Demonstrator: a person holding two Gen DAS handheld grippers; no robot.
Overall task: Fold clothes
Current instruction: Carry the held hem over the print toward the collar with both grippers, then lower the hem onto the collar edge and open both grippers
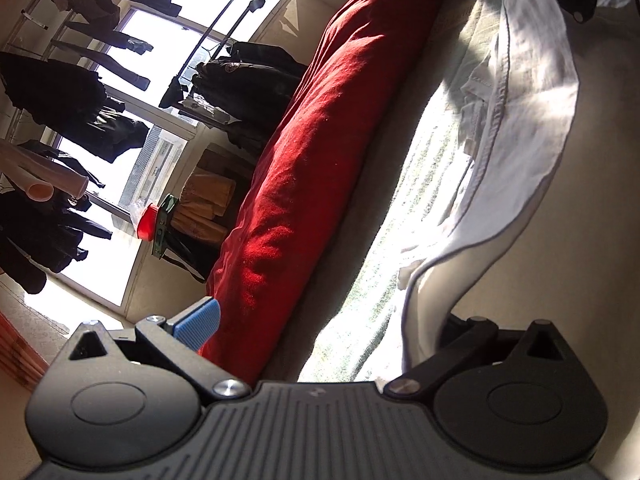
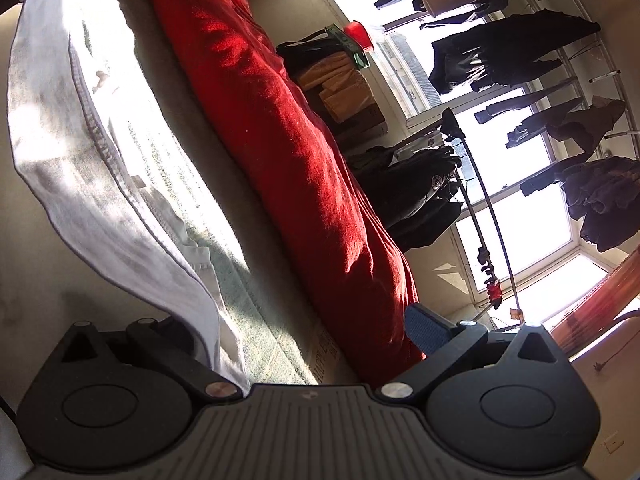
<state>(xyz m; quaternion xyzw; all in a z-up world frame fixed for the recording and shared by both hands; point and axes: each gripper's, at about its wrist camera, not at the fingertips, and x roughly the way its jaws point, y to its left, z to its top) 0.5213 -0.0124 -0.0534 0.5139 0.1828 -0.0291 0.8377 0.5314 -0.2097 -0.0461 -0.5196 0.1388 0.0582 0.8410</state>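
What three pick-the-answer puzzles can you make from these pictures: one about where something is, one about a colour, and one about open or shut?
1. Where does the red blanket lie?
A) beside the white garment, on the window side
B) on top of the white garment
C) hanging from a rack

2. What colour is the pad on the left gripper?
A) yellow
B) blue
C) green

3. How do the left gripper's jaws stand?
A) shut on the blanket
B) shut on a sock
C) wide open

Answers: 1 A, bedding shows between them; 2 B, the ribbed pad is blue; 3 C, the jaws are spread far apart.
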